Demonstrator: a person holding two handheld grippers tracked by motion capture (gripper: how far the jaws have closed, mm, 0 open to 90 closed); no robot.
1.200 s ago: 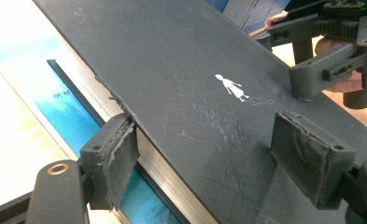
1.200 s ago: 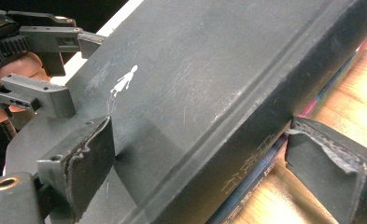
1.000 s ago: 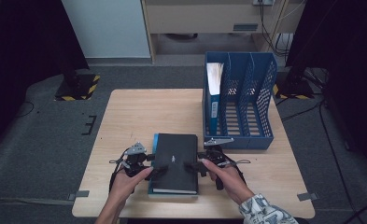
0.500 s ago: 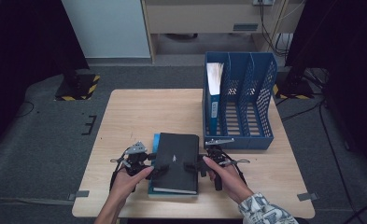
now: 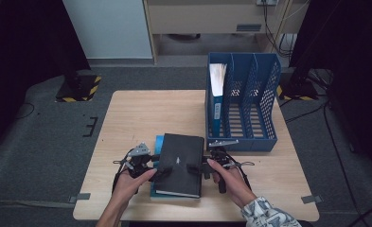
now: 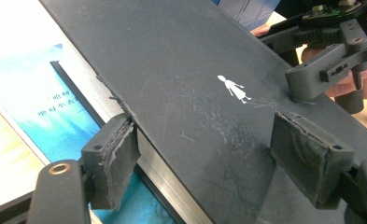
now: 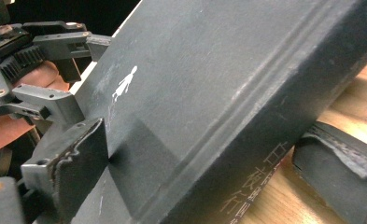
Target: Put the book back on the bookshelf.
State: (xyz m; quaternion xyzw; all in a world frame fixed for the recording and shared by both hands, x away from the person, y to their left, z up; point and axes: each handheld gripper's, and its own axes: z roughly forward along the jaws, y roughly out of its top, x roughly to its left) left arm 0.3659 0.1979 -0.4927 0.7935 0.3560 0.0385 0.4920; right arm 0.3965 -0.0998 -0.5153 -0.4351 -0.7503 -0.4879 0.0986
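A black book (image 5: 179, 163) lies on a light blue book (image 5: 158, 142) at the front middle of the wooden table (image 5: 146, 113). My left gripper (image 5: 161, 171) holds its left, page-side edge. In the left gripper view one pad of that gripper (image 6: 209, 158) is on the black cover (image 6: 195, 70) and the other is against the lower edge, above the blue book (image 6: 45, 107). My right gripper (image 5: 195, 168) holds the spine side. In the right gripper view its (image 7: 211, 158) upper pad is on the cover (image 7: 218, 70) and its lower pad is under the spine.
A blue slotted file holder (image 5: 269, 90) stands at the table's right, just behind the right hand. A blue folder (image 5: 217, 94) with white pages stands upright in its leftmost slot. Bare tabletop stretches to the left and behind the books.
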